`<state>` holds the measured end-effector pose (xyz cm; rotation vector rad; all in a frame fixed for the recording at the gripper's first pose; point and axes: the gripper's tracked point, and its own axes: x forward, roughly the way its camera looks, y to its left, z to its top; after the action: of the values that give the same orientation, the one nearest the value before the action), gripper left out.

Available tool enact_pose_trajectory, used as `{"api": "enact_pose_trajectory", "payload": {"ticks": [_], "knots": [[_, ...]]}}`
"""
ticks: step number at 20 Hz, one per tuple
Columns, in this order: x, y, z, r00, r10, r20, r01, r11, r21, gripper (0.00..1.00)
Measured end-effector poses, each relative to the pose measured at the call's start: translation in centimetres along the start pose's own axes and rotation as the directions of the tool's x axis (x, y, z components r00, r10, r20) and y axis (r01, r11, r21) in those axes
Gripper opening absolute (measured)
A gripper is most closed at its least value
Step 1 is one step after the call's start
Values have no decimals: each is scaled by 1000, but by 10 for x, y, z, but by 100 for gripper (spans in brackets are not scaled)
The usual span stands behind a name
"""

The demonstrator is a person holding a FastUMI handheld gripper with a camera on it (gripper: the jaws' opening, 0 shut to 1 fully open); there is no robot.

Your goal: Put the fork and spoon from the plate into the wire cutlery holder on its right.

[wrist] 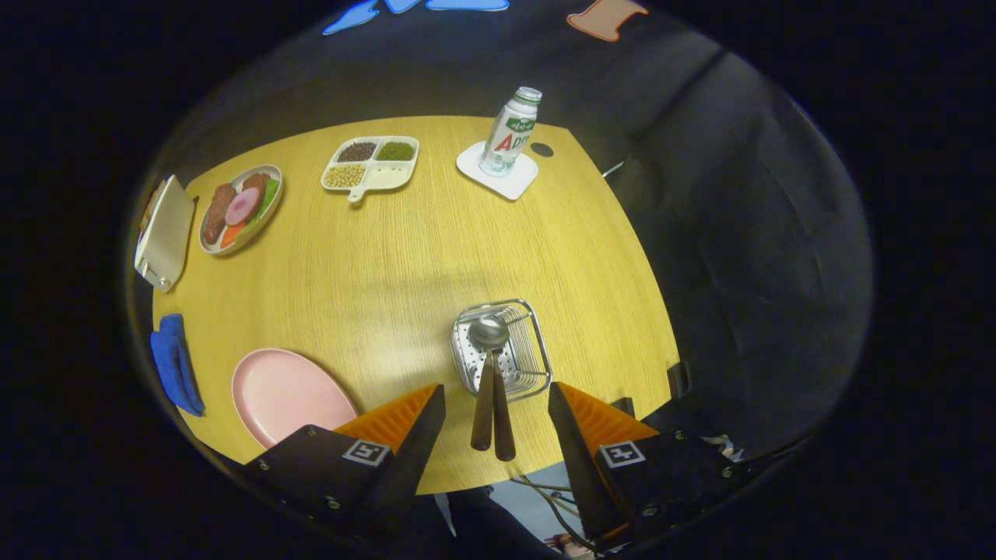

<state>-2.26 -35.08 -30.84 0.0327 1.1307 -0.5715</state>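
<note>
Claw: my claw [496, 404] spread wide, gripping nothing.
Cutlery: fork [483, 408] and spoon [492, 334], wooden handles between my fingers, heads inside wire cutlery holder [502, 348].
Plate: pink plate [288, 393], smooth oval, left of holder.
Surface: wood-grain surface [389, 257].

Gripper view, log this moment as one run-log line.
claw: open, empty | fork and spoon: in wire cutlery holder, handles sticking out between fingers | pink plate: empty | task: looks done
</note>
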Motion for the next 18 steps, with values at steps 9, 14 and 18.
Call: {"api": "enact_pose_trajectory", "payload": {"ticks": [9,14,18], "knots": [[-55,-7,56,943,-16,332,-10,997,78,83],[-119,-19,94,818,-41,574,-53,988,146,82],[-177,-27,115,696,-50,716,-80,986,147,83]]}}
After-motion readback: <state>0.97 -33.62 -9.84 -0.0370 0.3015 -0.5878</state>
